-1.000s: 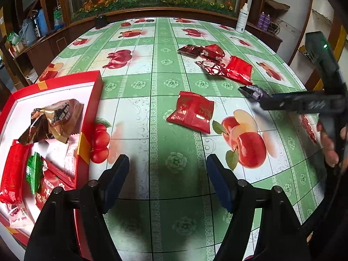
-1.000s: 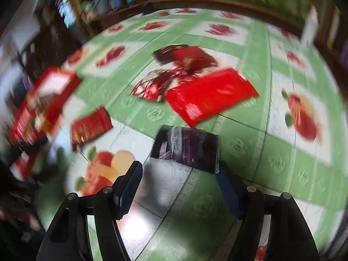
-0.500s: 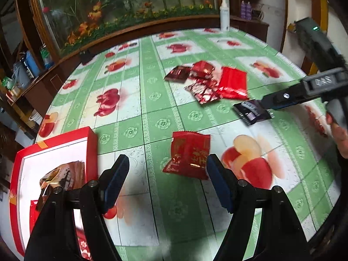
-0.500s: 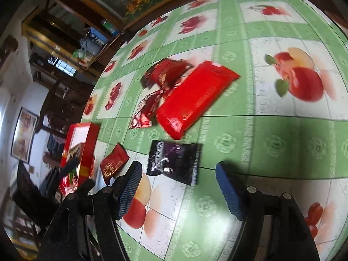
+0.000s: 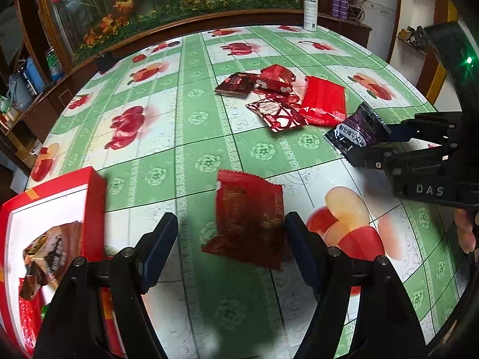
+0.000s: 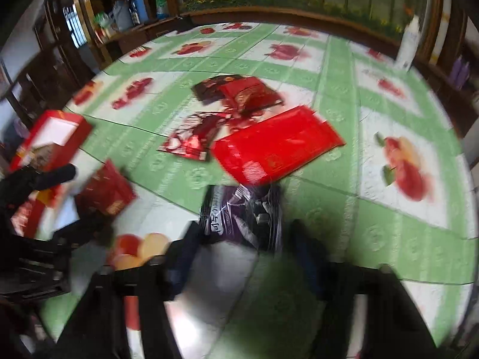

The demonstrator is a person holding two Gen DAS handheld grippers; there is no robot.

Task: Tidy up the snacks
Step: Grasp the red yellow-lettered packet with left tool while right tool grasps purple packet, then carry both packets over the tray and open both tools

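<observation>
The dark red snack packet (image 5: 247,220) is lying flat on the bench (image 5: 191,125), directly between the blue pads of my left gripper (image 5: 232,246), whose jaws are standing wide apart around it without gripping. The packet's right edge is sitting just beside the right pad; the left pad is staying clear of it. My right gripper (image 5: 375,146) is reaching in from the right, and the purple snack packet (image 5: 357,130) is sitting tilted at its tip, one end raised. From the right wrist view the purple packet (image 6: 244,217) is lying between those jaws, which are looking parted, but the blur is keeping me from telling whether they are pinching it. Beyond it, the large bright red packet (image 5: 324,100) is lying against a patterned red-and-white packet (image 5: 275,113), with two more dark red wrappers (image 5: 257,82) behind. At my left, the red box (image 5: 95,206) is holding a brown wrapped snack (image 5: 51,248).
</observation>
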